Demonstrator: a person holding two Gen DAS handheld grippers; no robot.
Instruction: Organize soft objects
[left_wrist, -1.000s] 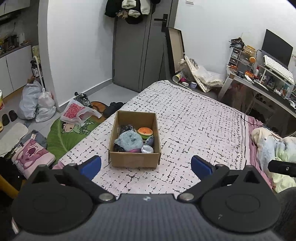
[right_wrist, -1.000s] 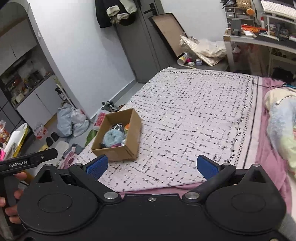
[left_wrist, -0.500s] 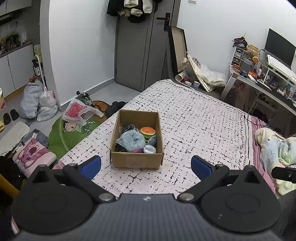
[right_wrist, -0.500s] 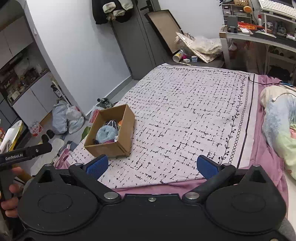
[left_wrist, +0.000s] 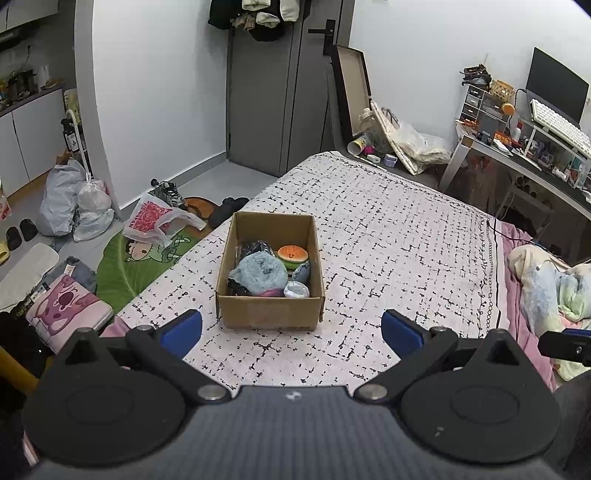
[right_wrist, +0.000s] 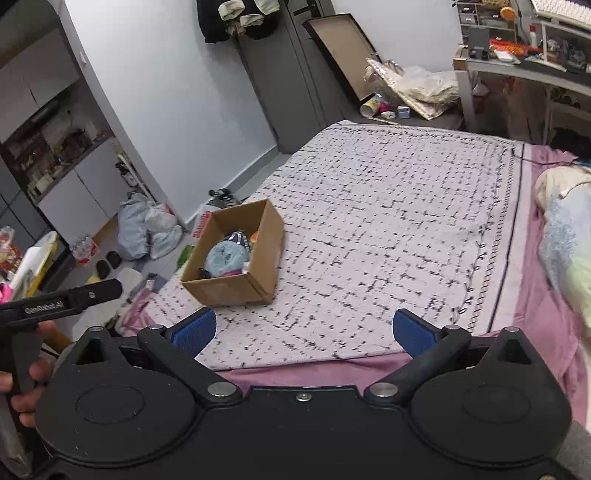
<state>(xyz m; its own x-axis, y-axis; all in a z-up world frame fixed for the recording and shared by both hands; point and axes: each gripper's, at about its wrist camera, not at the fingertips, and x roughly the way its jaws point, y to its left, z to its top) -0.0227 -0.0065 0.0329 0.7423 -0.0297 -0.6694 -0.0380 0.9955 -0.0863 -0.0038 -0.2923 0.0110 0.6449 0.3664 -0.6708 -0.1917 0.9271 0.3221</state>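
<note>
Covering the bed, the white black-flecked bedspread (left_wrist: 388, 236) carries an open brown cardboard box (left_wrist: 271, 314) near its left edge, holding a fluffy blue plush (left_wrist: 260, 269) and an orange burger-shaped squishy (left_wrist: 292, 254). My left tongs (left_wrist: 291, 328) and right tongs (right_wrist: 303, 326) hover spread wide, empty.

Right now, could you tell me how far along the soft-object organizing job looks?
Done: the cardboard box on the bed already holds a fluffy blue plush, a burger squishy and other small soft things. In hand: nothing; the left gripper and right gripper are both open and empty. Left: whether they get taken out or sorted isn't visible.
</note>
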